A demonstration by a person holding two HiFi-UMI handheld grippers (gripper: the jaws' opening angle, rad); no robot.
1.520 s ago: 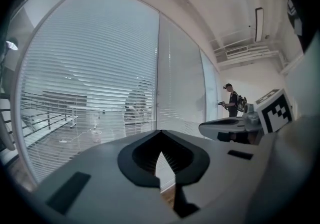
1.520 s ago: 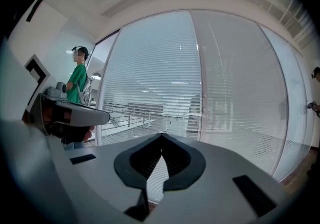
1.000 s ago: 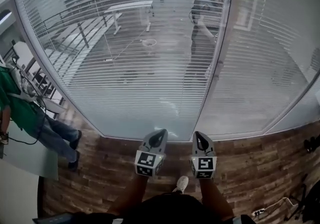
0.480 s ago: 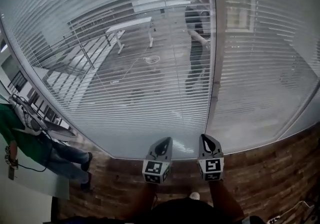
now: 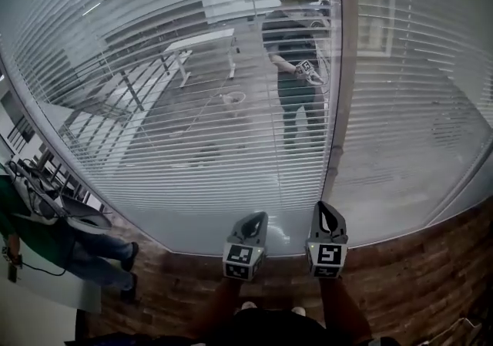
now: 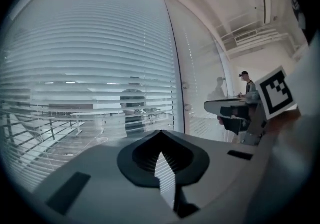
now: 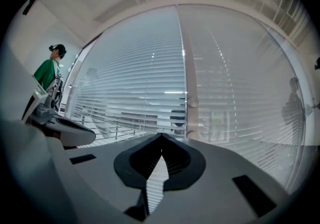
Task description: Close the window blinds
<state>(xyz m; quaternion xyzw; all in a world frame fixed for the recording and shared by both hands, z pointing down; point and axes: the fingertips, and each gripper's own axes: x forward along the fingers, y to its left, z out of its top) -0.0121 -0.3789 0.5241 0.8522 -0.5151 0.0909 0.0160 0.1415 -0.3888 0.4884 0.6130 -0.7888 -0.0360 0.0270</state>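
Plainly the blinds (image 5: 192, 105) are not closed yet. They hang over the whole window ahead of us, but their slats lie flat enough that we see straight through them. A thin line (image 5: 263, 67) runs down in front of the slats, left of the frame post (image 5: 343, 105). Whether it is a tilt wand or a cord we cannot tell.

Since a second ago the window has come nearer and fills more of the head view. Our own reflection (image 5: 296, 67), then cut off at the top, now stands whole in the glass. Both tools have come forward with us, and their tips show against the bottom rim of the window.

The left gripper (image 5: 253, 219) has its jaws pressed together at the tips with nothing between them. The right gripper (image 5: 324, 210) is the same. Each gripper view looks past closed tips at the slats.

We judge this to be the approach. We have closed the distance but touched nothing. One pair of jaws must part before it can take whatever turns the slats, and we need to settle what that thin line is first.

Below us lies the wood-patterned floor (image 5: 400, 267). A person in green (image 5: 27, 233) stands off to the left, well apart from us.
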